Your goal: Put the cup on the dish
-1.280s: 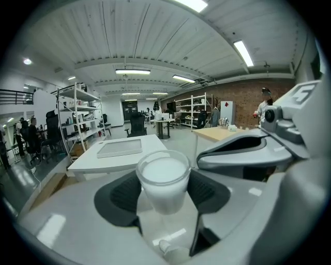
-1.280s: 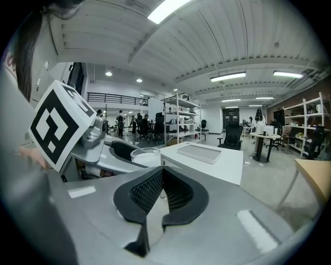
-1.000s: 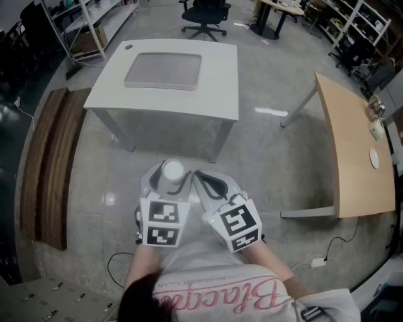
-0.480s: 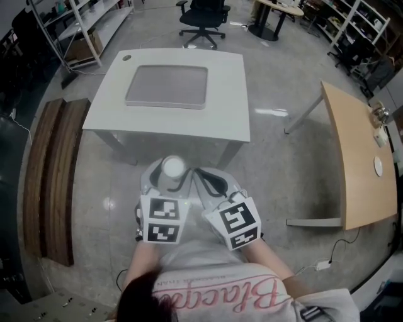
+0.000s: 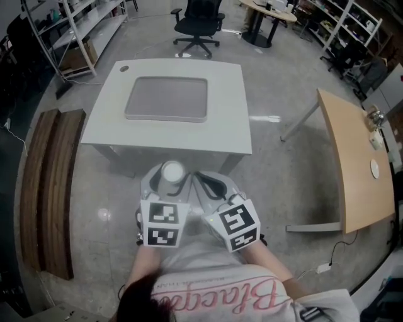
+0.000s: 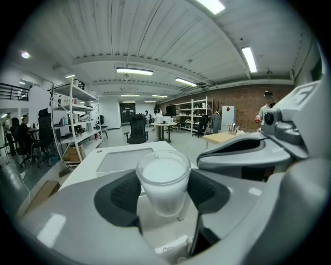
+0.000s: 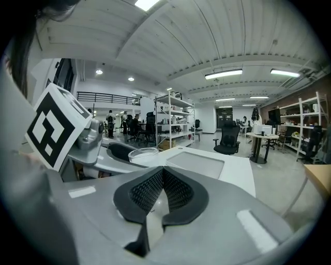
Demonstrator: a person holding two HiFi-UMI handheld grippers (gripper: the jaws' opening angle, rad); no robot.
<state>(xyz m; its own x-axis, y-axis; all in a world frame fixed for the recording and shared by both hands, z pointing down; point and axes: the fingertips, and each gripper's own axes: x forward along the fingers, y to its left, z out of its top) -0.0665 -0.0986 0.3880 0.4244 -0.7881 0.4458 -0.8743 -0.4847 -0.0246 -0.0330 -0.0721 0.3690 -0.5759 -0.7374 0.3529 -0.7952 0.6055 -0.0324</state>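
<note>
A translucent white cup [image 5: 172,170] stands upright between the jaws of my left gripper [image 5: 169,182], which is shut on it; in the left gripper view the cup [image 6: 163,181] is squeezed by both dark pads. My right gripper [image 5: 209,183] is beside it, shut with nothing between its pads [image 7: 176,189]. Both are held close to the person's chest, above the floor. The dish, a flat grey tray [image 5: 167,99], lies on a white table [image 5: 233,129] ahead of the grippers. That tray also shows in the left gripper view [image 6: 124,159] and in the right gripper view [image 7: 195,164].
A wooden table [image 5: 352,157] stands to the right and a dark wooden bench [image 5: 44,188] to the left. A black office chair [image 5: 198,19] is beyond the white table. Metal shelving [image 5: 82,25] lines the far left. Grey floor lies between me and the white table.
The white table with the tray has come lower in the head view and closer to the grippers. Both grippers keep the same pose, and the cup stays held.
</note>
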